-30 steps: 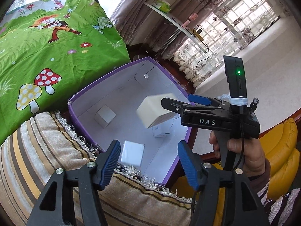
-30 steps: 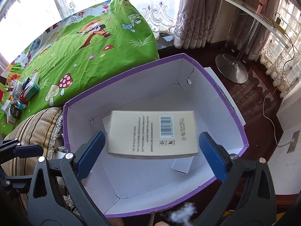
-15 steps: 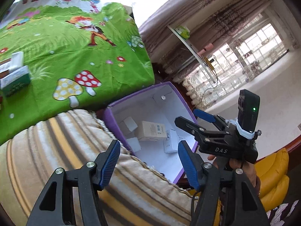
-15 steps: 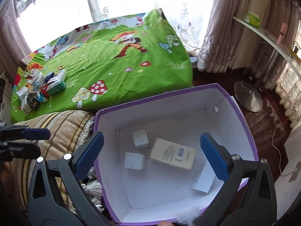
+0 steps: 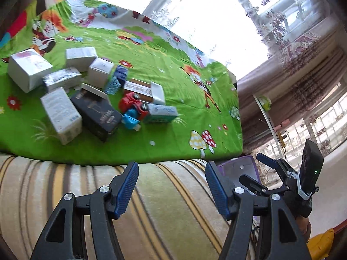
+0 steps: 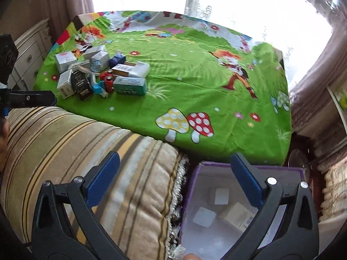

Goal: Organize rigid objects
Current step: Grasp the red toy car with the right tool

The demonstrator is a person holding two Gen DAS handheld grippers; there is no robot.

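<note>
A heap of small boxes (image 5: 65, 91) (image 6: 91, 73) lies on the green cartoon cloth (image 5: 151, 65) (image 6: 184, 75), with a black box (image 5: 97, 112), a red toy car (image 5: 132, 104) and a teal box (image 6: 129, 86) among them. The purple-rimmed white box (image 6: 245, 169) stands on the floor at lower right and holds a tan barcode box (image 6: 237, 215) and two white cubes (image 6: 221, 196). My left gripper (image 5: 172, 186) stands open over the striped cushion (image 5: 65, 195), with nothing between its fingers. My right gripper (image 6: 175, 177) is open and empty, over the cushion's edge and the purple box.
The striped cushion (image 6: 65, 151) with a fringed edge lies between me and the cloth. Curtains (image 5: 282, 86) and bright windows stand behind. A white dresser (image 6: 28, 49) is at far left. A person's hand (image 5: 303, 225) holds the right tool.
The tan box dropped out of my right gripper into the purple box. Both grippers then swung left, away from the box, toward the cloth and the heap of boxes.
</note>
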